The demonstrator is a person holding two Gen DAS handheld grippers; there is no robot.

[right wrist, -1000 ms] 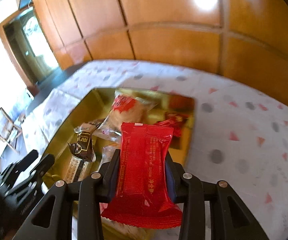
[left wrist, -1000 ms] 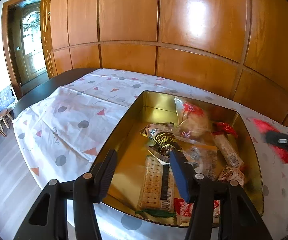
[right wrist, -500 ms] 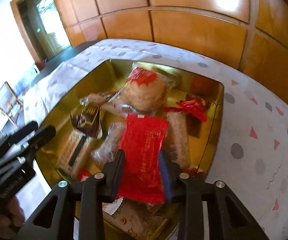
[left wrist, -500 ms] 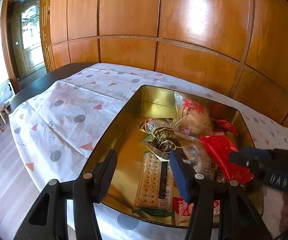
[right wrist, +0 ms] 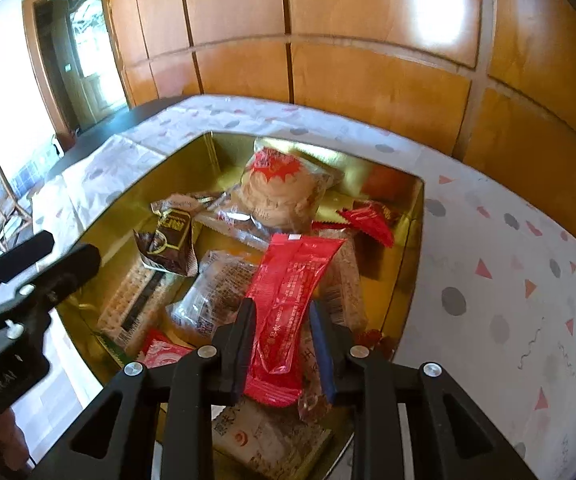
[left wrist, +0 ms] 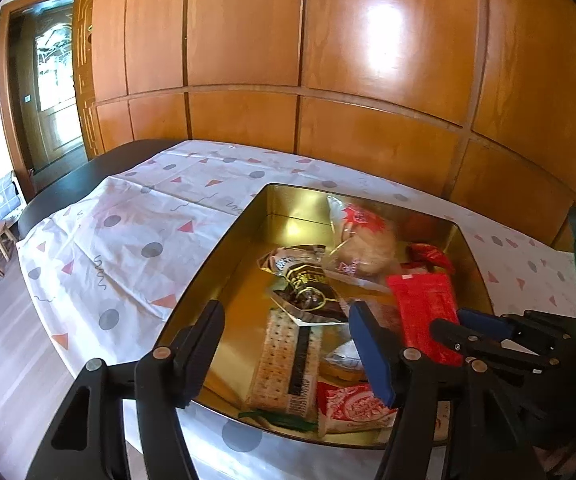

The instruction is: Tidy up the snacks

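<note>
Right claw (right wrist: 281, 336) lowered red packet (right wrist: 292, 292) into tin (right wrist: 412, 264).

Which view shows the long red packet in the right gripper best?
The right wrist view: the red packet runs lengthwise between the closing right gripper pads, over the gold tin. The left wrist view shows it side-on, partly hidden by gripper fingers.

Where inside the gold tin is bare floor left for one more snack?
Bare floor lies along the gold rectangular tin's left wall, beside the long cracker pack and the brown chocolate wrapper. The right half is crowded with piled packets.
</note>
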